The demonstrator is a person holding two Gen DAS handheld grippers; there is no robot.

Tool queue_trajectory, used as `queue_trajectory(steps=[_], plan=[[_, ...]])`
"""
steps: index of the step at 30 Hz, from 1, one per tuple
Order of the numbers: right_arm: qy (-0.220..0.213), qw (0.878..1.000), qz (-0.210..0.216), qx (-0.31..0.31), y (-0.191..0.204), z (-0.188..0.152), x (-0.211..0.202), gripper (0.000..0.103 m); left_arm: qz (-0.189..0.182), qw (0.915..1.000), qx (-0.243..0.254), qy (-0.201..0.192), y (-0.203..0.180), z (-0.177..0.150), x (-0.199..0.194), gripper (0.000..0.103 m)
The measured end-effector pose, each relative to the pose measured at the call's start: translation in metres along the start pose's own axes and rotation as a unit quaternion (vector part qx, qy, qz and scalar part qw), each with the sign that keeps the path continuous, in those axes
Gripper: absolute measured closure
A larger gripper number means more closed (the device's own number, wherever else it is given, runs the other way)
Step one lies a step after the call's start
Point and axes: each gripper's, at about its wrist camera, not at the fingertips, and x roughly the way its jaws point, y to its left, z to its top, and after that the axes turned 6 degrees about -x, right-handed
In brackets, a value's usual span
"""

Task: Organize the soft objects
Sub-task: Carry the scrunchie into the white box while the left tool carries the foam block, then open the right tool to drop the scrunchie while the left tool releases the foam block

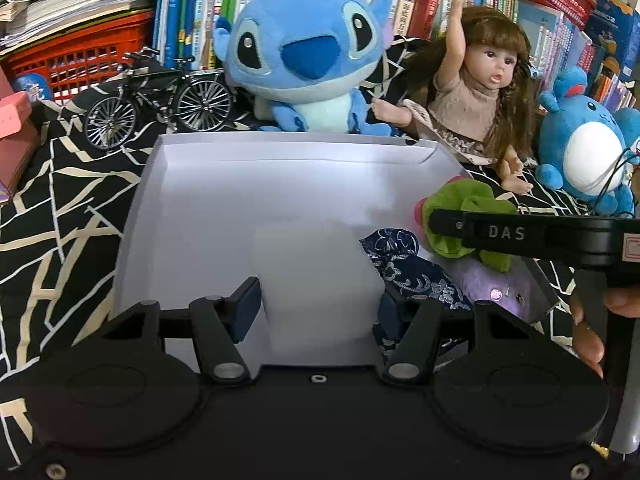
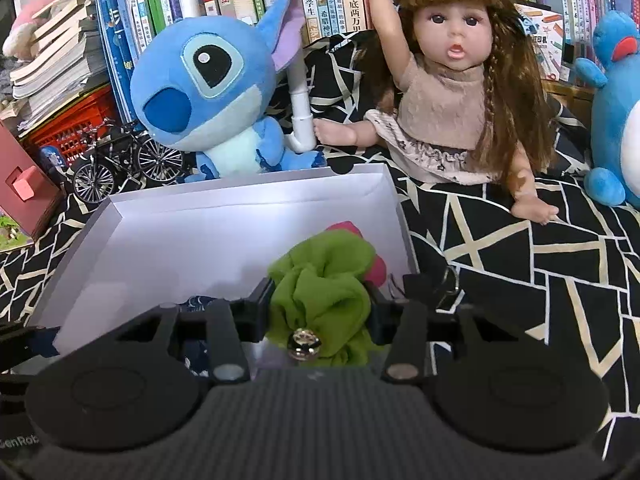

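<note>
A white open box (image 1: 192, 216) lies on the black patterned cloth. My left gripper (image 1: 318, 300) sits low over its near end, shut on a white foam block (image 1: 316, 276) that fills the gap between the pads. In the box's right corner lie a dark blue patterned cloth piece (image 1: 412, 276) and a purple fuzzy item (image 1: 504, 288). My right gripper (image 2: 320, 304) is shut on a green scrunchie (image 2: 320, 280) with a metal charm, above that corner of the box (image 2: 180, 240). A pink item (image 2: 348, 228) shows behind it. From the left wrist view, the right gripper (image 1: 436, 220) reaches in from the right with the scrunchie (image 1: 460, 196).
Behind the box sit a blue plush alien (image 1: 304, 60), a doll (image 1: 480, 100) with one arm raised and a blue round plush (image 1: 584, 148). A model bicycle (image 1: 160, 100) stands back left near a red crate (image 1: 80, 56). Books line the back. A hand (image 1: 588, 320) holds the right gripper.
</note>
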Motion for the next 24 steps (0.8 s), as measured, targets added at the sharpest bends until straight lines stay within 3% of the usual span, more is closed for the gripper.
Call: queue_trajectory(steps=[8,10,17,24], plan=[[0.001,1.0,-0.002,0.004,-0.004,-0.002,0.001,0.051,-0.006,1.0,0.006,0.003,-0.008,-0.001,0.002,0.044],[-0.001,1.0,0.0,0.004,-0.004,-0.002,0.001,0.044,-0.006,1.0,0.005,0.003,-0.008,-0.001,0.003,0.044],[-0.007,1.0,0.01,0.006,-0.005,-0.001,-0.003,0.034,-0.013,0.9996,-0.021,0.012,0.0,0.002,-0.001,0.029],[-0.03,0.999,0.025,0.003,-0.004,0.002,-0.019,0.023,-0.009,0.9999,-0.01,-0.007,-0.001,0.002,-0.015,0.02]])
